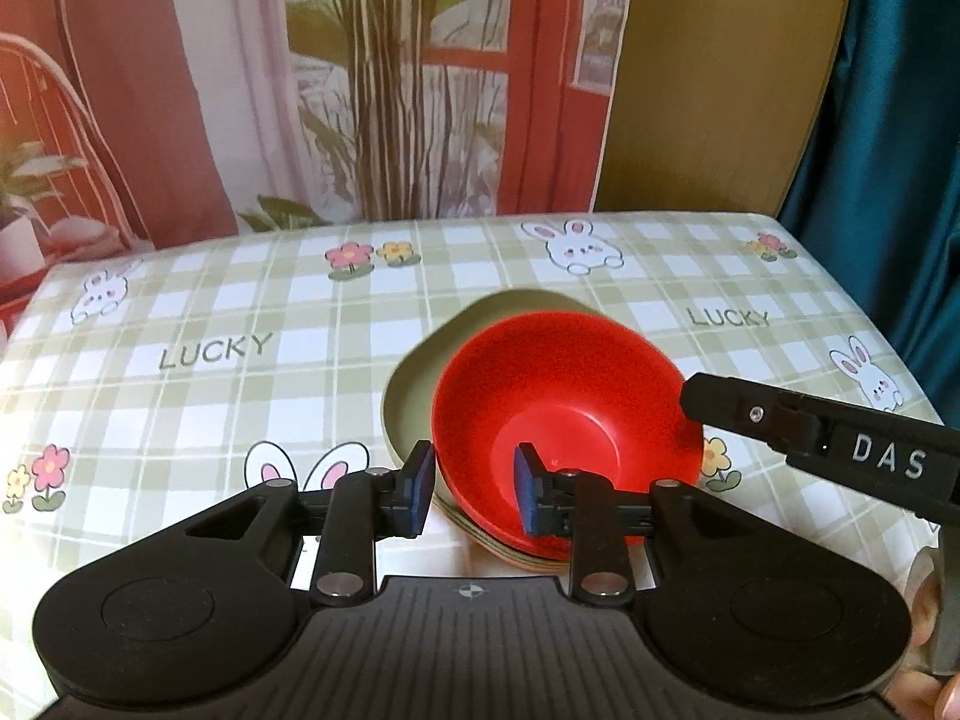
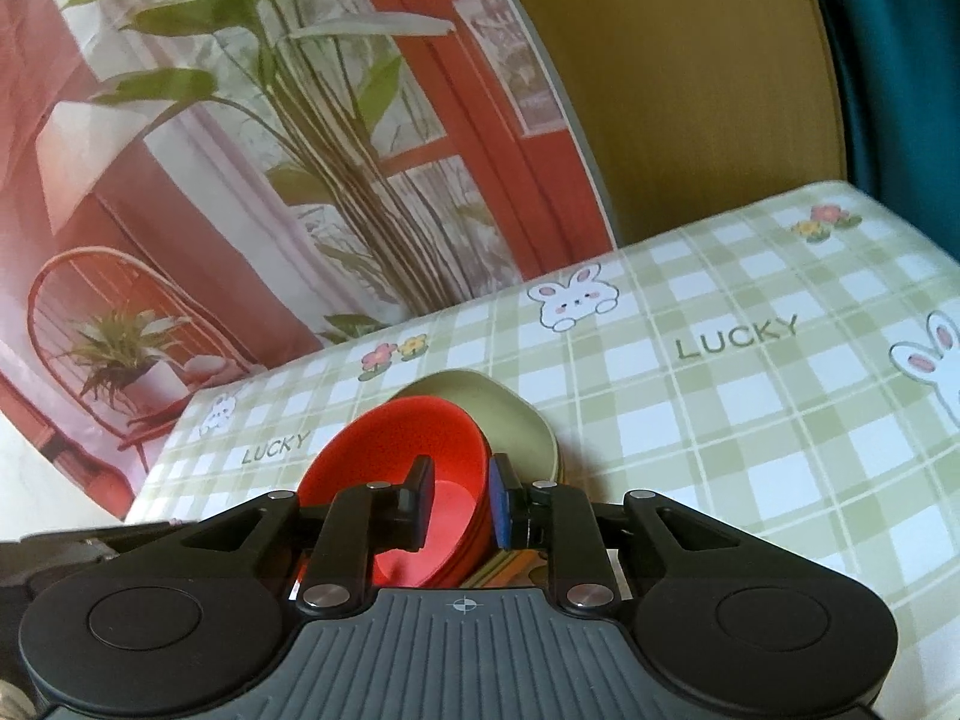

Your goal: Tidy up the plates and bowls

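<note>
1. My left gripper (image 1: pixel 474 495) sits at the near rim of the red bowl (image 1: pixel 558 384), fingers parted, one either side of the wall.
2. My right gripper (image 2: pixel 459 504) straddles its rim too, gap narrow.

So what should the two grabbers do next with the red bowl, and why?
Probably close both, then lift together. The left gripper and right gripper each straddle the red bowl's rim, one finger inside, one outside, not yet squeezing. The bowl sits on the green plate.

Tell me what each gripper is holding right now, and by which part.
Both straddle the rim of the red bowl: left gripper at its near edge, right gripper at the opposite side. Neither is visibly clamped, so whether it is held cannot be told.
</note>
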### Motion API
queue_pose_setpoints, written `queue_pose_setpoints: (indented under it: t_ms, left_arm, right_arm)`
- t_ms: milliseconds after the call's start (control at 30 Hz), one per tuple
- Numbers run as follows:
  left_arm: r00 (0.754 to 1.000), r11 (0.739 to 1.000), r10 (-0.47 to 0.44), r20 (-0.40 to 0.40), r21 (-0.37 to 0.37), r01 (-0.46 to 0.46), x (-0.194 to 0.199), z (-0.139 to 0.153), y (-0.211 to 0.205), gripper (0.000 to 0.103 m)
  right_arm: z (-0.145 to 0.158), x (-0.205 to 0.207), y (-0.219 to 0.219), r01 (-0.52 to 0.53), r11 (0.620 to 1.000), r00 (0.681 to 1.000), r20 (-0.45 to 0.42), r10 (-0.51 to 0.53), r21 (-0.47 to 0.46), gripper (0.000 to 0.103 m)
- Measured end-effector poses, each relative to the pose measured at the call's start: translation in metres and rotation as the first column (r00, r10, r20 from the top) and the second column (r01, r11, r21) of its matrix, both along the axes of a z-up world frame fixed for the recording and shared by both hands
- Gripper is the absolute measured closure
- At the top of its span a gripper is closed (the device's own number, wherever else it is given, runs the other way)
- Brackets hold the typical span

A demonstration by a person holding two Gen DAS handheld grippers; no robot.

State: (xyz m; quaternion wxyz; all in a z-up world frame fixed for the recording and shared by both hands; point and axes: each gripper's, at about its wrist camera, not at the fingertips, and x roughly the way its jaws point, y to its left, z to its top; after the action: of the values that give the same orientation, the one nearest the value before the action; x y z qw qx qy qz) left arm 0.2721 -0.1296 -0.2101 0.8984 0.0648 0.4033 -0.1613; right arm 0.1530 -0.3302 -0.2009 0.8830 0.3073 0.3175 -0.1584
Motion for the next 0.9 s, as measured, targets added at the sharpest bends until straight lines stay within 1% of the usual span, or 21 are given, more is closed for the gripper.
queue_pose_setpoints:
  t_ms: [133,233,333,367,400,433,500,533,600,633,767,900]
  left_arm:
    - [0.999,1.0,-0.006,0.035,0.002,0.006,-0.008,0.006,0.001,0.071]
    - [0.998,1.0,-0.013,0.069,0.004,0.013,-0.015,0.011,0.005,0.067]
    - [0.994,1.0,-0.018,0.108,-0.004,0.018,-0.023,0.019,0.01,0.056]
    - [0.992,1.0,-0.02,0.122,-0.009,0.021,-0.026,0.021,0.012,0.049]
    - [0.991,1.0,-0.021,0.135,-0.011,0.022,-0.028,0.023,0.013,0.042]
    - [0.988,1.0,-0.021,0.152,-0.01,0.023,-0.031,0.025,0.014,0.038]
    - [0.984,1.0,-0.017,0.179,-0.002,0.018,-0.036,0.03,0.018,0.03]
    - [0.982,1.0,-0.014,0.188,0.002,0.014,-0.039,0.032,0.019,0.029]
    - [0.98,1.0,-0.002,0.198,0.003,0.001,-0.043,0.036,0.024,0.028]
    - [0.979,1.0,0.006,0.203,0.002,-0.007,-0.045,0.038,0.027,0.027]
    - [0.971,0.998,0.054,0.231,0.001,-0.056,-0.052,0.046,0.036,0.025]
    - [0.964,0.996,0.084,0.254,-0.031,-0.079,-0.058,0.055,0.047,0.021]
  right_arm:
    - [0.008,-0.004,0.008,-0.014,0.999,1.0,-0.017,0.013,-0.048,0.082]
    - [0.016,-0.007,0.014,-0.024,0.996,0.999,-0.026,0.022,-0.091,0.076]
    - [0.025,-0.011,0.02,-0.026,0.99,0.999,-0.038,0.021,-0.138,0.07]
    - [0.027,-0.012,0.022,-0.023,0.989,0.999,-0.038,0.018,-0.146,0.067]
    - [0.029,-0.013,0.023,-0.02,0.988,0.999,-0.037,0.015,-0.151,0.061]
    - [0.031,-0.015,0.026,-0.014,0.987,0.999,-0.037,0.008,-0.159,0.058]
    - [0.036,-0.016,0.029,-0.008,0.985,0.999,-0.039,0.001,-0.172,0.045]
    - [0.038,-0.017,0.031,-0.007,0.984,0.999,-0.037,0.0,-0.177,0.042]
    - [0.043,-0.019,0.035,-0.004,0.983,0.999,-0.032,-0.002,-0.183,0.032]
    - [0.045,-0.019,0.037,-0.003,0.983,1.0,-0.029,-0.002,-0.186,0.029]
    - [0.056,-0.021,0.045,-0.005,0.979,1.0,-0.029,-0.001,-0.204,0.012]
    - [0.067,-0.025,0.053,-0.016,0.975,1.0,-0.028,0.01,-0.221,0.005]
